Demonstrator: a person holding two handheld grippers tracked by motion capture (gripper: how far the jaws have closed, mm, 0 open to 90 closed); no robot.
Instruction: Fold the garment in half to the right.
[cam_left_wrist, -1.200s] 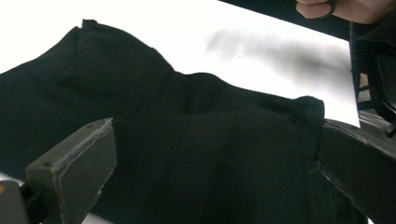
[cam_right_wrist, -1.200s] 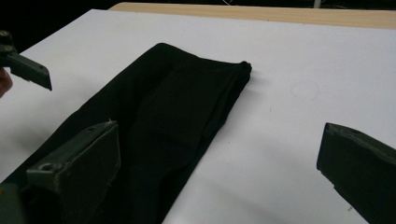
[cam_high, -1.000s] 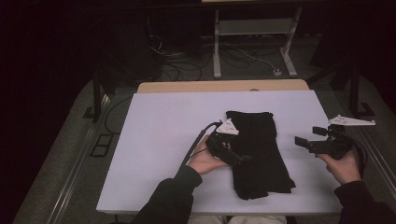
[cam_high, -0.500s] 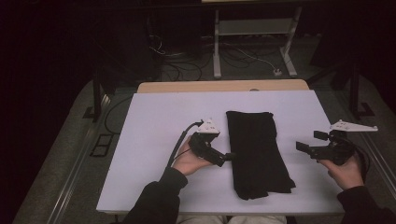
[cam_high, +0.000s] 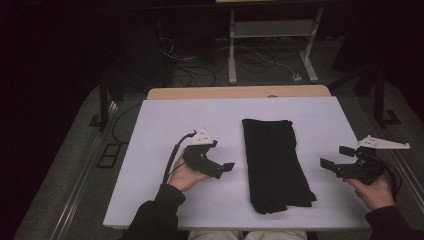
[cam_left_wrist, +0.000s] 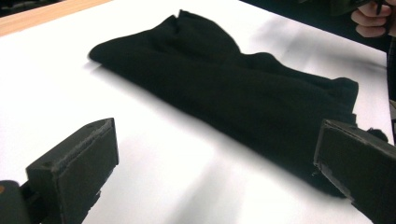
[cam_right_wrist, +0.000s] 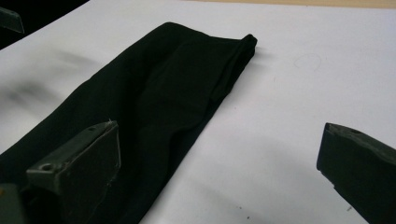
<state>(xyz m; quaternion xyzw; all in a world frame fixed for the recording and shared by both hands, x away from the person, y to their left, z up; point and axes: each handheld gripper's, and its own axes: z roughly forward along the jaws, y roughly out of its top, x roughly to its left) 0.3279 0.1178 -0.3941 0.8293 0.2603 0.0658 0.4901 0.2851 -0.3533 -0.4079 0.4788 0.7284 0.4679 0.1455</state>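
Garment: black cloth, matt, soft knit-like look, no sheen; folded w/ gentle creases.
Table top: white, smooth, matt, faint sheen in gripper views; a few small marks.
Table edge strip: light wood look, smooth.
Left gripper: black plastic body, matt; jaw pads dull, slightly rough.
Right gripper: same black matt plastic; pale grey plate on top, smooth.
Sleeve: dark cloth, matt.
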